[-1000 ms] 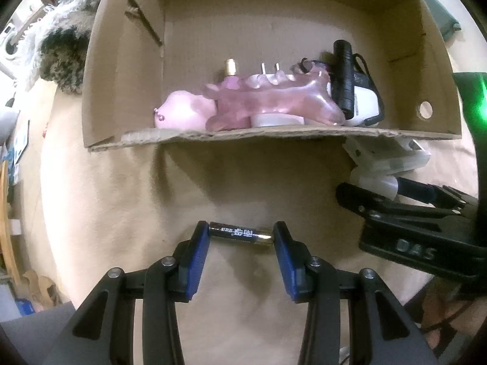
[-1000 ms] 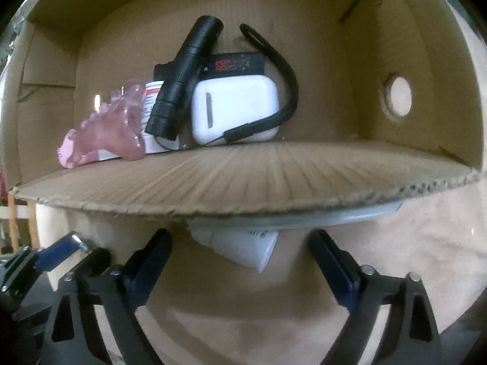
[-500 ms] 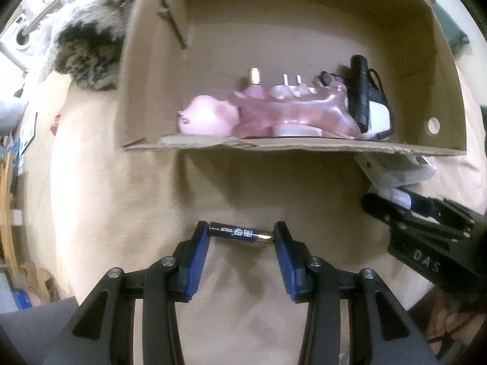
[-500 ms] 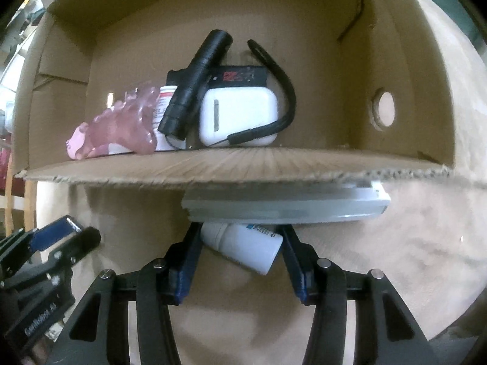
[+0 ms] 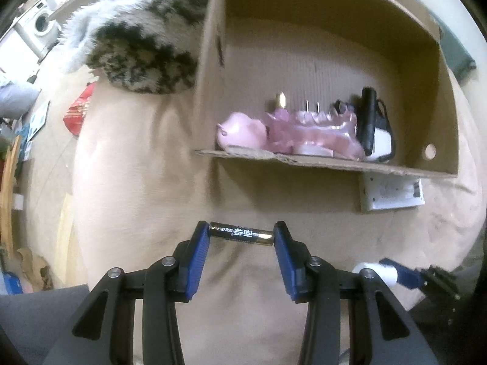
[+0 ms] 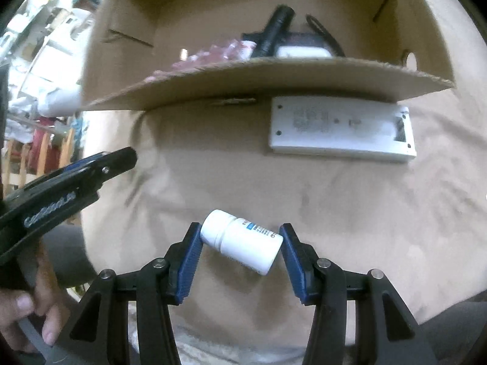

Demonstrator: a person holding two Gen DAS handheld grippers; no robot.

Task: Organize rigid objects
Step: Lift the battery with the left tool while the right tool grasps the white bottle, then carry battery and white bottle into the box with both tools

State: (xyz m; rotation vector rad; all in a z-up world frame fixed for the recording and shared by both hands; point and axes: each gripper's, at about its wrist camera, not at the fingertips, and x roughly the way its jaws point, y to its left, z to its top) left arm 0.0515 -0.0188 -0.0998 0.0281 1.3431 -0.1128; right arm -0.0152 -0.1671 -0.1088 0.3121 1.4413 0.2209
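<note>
A cardboard box (image 5: 328, 24) lies open on a tan blanket (image 5: 127, 182). Just in front of it lies a white remote (image 6: 341, 129). Nearer still, the right gripper (image 6: 240, 243) clamps a white bottle (image 6: 243, 241), and the left gripper (image 5: 241, 233) clamps a battery (image 5: 241, 233) end to end.

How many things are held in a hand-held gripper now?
2. A battery sits clamped in the left hand-held gripper; a white bottle sits in the right hand-held gripper. Both are outside the cardboard box.
</note>
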